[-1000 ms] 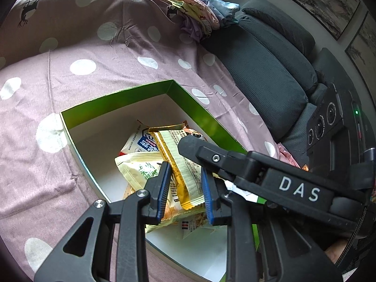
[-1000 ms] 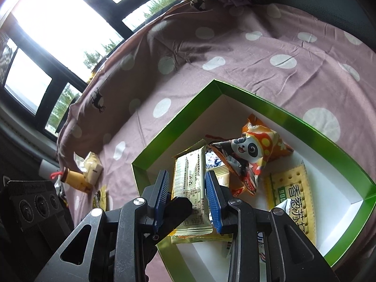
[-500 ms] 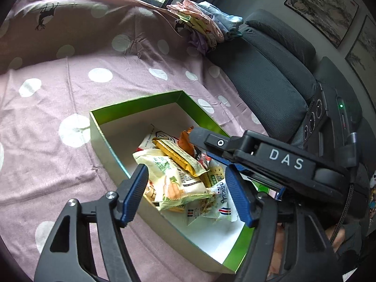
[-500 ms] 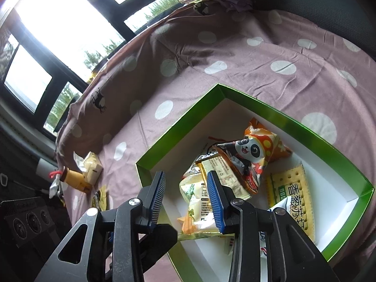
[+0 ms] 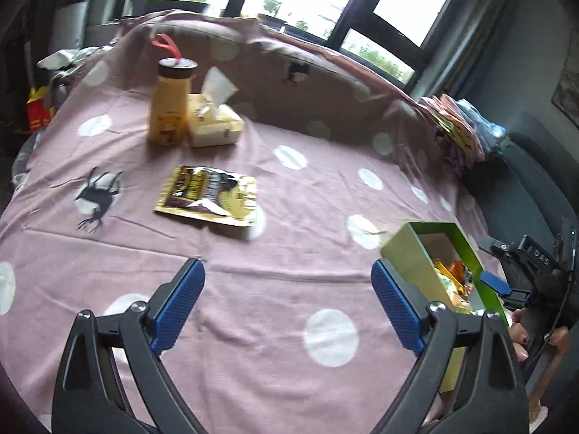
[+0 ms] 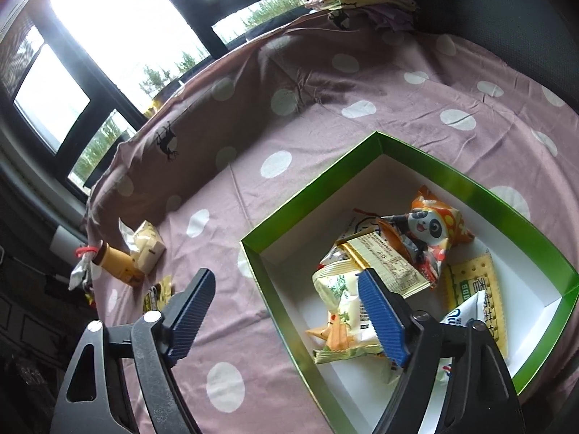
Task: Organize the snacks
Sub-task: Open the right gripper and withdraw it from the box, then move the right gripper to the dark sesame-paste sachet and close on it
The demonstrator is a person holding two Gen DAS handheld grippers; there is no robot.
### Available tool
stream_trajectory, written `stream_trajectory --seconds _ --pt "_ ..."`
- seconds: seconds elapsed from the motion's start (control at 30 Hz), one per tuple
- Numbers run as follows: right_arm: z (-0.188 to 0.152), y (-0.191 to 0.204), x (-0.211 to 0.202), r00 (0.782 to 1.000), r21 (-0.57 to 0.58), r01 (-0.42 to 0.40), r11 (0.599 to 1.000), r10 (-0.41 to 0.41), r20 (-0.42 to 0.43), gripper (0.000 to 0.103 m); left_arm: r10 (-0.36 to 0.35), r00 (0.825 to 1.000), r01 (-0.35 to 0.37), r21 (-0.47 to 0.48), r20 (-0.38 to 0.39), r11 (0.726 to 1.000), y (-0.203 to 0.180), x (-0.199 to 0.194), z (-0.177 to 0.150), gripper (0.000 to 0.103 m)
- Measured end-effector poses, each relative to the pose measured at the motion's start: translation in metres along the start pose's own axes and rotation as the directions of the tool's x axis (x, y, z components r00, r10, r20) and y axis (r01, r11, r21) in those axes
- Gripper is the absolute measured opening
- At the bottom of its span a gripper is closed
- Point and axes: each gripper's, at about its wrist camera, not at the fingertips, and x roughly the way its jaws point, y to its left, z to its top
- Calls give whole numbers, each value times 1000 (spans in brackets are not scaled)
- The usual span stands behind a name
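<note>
The cloth (image 5: 289, 307) carries all items. The box (image 6: 481, 195) stands on it, its wall beside the right pad of the left gripper in the left wrist view. Inside lie at least 5 packets, among them the panda bag (image 6: 427, 231), a cracker pack (image 6: 474, 282) and a green-print packet (image 6: 343, 307); these are judged stowed.

1 gold packet (image 5: 210, 195) lies flat outside, well apart from the box, near the bottle (image 5: 172, 105) and tissue pack (image 5: 213, 123). It is judged the remaining item.

Left gripper (image 5: 287, 307): jaws have just been opening, wide apart, nothing between them.
Right gripper (image 6: 286, 322): jaws have just been opening, empty, 1 pad over the box.
</note>
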Motion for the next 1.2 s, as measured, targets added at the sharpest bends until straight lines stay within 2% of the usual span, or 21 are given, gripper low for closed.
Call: stream_trajectory --seconds 0.07,0.13,0.2,0.33,0.43,0.53,0.6,0.67,0.73,0.8,0.87,0.93,0.97,1.03,1.07,1.17,1.2 --pt "-5 15 4 1000 -23 -16 1000 16 -9 84 104 995 -104 -57 1 993 31 -1 0 94" --pt "-11 33 10 998 -56 -49 997 47 -30 84 204 979 -202 -105 10 974 55 -2 4 94" --pt "-19 53 19 993 -88 -104 991 98 -66 85 238 971 -232 -157 22 960 73 -3 5 94" --pt "-34 103 54 966 -90 -218 972 202 -160 91 261 965 -260 -265 -35 929 99 -3 5 94" --pt "-41 145 96 940 -108 -264 958 230 -253 91 324 944 -330 -284 -70 900 110 -1 3 94" --pt "-51 179 142 921 -138 -267 954 210 -328 91 378 923 -384 -289 -78 877 118 -2 3 94" --pt "-61 197 172 913 -180 -243 953 162 -374 91 365 928 -369 -314 -74 875 124 -6 4 94" --pt "-72 210 199 906 -222 -209 952 103 -412 90 325 943 -331 -324 -76 886 127 -8 4 94" --pt "-79 215 214 910 -240 -179 954 67 -409 80 317 945 -324 -331 -77 886 128 -8 5 94" --pt "-85 219 223 913 -240 -198 950 90 -397 77 328 941 -337 -328 -86 883 128 -8 5 94" --pt "-93 221 234 902 -231 -212 949 99 -421 64 326 940 -339 -319 -95 885 128 -7 6 94" --pt "-96 223 231 924 -258 -185 948 79 -375 51 315 944 -328 -321 -94 889 128 -7 6 94" --pt "-97 224 230 925 -257 -190 948 86 -369 45 308 947 -321 -321 -91 891 127 -7 6 94" --pt "-102 224 235 902 -226 -228 947 118 -414 8 300 950 -312 -320 -87 894 126 -8 6 94" --pt "-105 223 237 894 -216 -232 949 120 -431 4 299 950 -311 -316 -87 896 125 -8 6 94" --pt "-108 223 223 913 -262 -226 938 110 -392 2 299 950 -313 -306 -93 899 124 -6 6 94" --pt "-109 223 216 913 -266 -236 935 119 -390 2 295 951 -310 -306 -95 900 124 -6 6 94"
